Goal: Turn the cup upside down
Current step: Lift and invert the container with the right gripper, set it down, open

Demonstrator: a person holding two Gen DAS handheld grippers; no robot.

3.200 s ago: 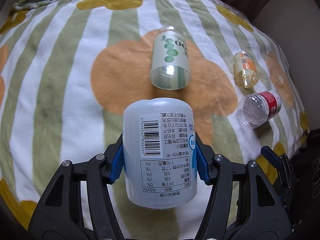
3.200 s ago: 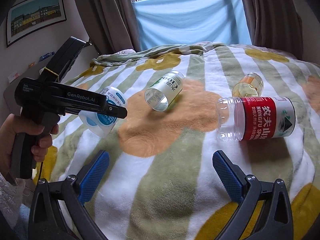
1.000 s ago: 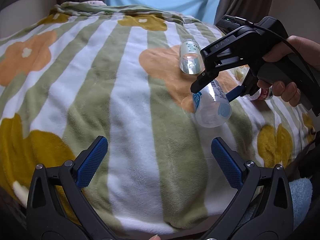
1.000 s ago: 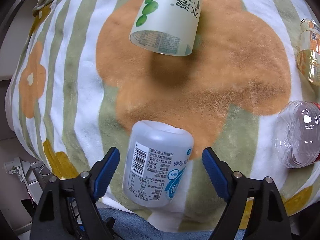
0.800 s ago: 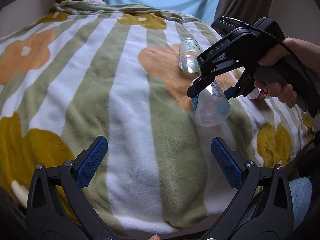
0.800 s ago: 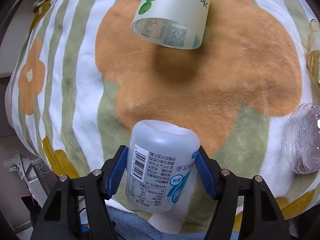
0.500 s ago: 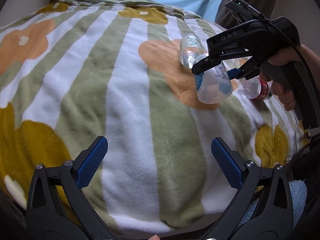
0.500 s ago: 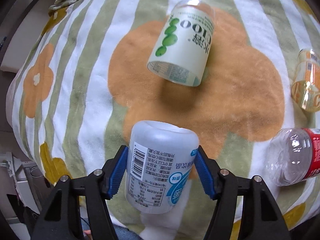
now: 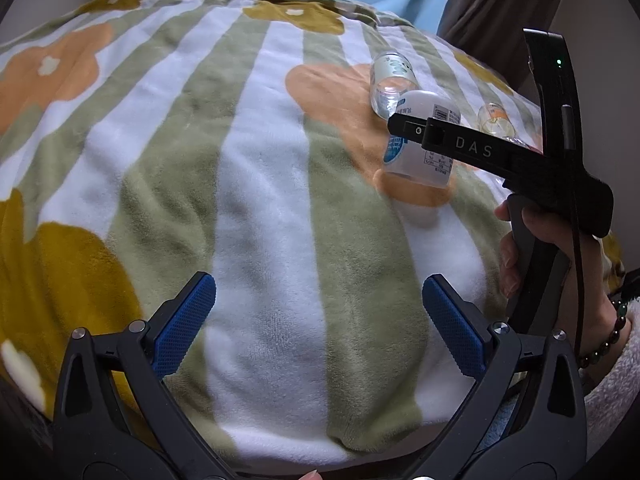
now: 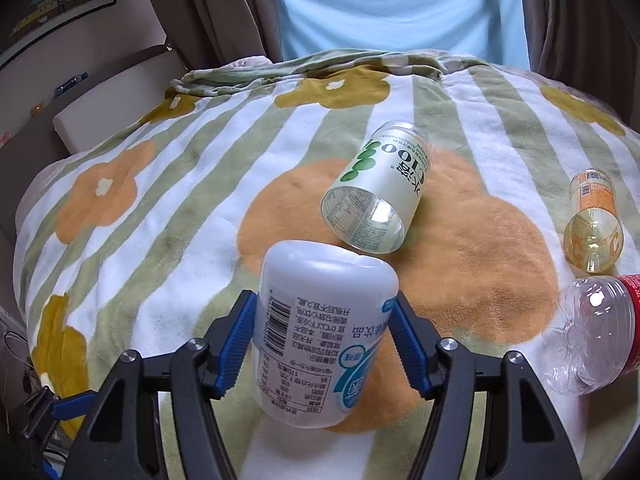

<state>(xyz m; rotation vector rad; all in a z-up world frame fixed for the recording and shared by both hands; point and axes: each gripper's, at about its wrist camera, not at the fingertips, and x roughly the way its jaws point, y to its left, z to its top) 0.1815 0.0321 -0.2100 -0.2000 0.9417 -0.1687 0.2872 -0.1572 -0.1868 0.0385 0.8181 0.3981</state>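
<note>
A: What has changed since half a second ago?

B: The right gripper (image 10: pixel 322 344) has tipped the white translucent plastic cup with the blue-and-white label (image 10: pixel 320 336) further, so its closed base now points up and away over the striped fleece blanket with flower shapes (image 10: pixel 192 216).

A: And from the left wrist?

B: The left gripper (image 9: pixel 318 312) hangs with its blue pads wide apart, holding nothing. Beyond it the cup (image 9: pixel 420 142) sits above the blanket's (image 9: pixel 260 200) orange flower, the right gripper's black body across it, a hand (image 9: pixel 532 248) on the handle.

A: From the right wrist?

B: Blue pads clamp both sides of the cup. Just behind the cup lies a clear green-dotted cup (image 10: pixel 380 192) on its side; right of the cup, well apart, lie a small orange-labelled bottle (image 10: pixel 594 220) and a clear red-labelled bottle (image 10: pixel 600 332).
</note>
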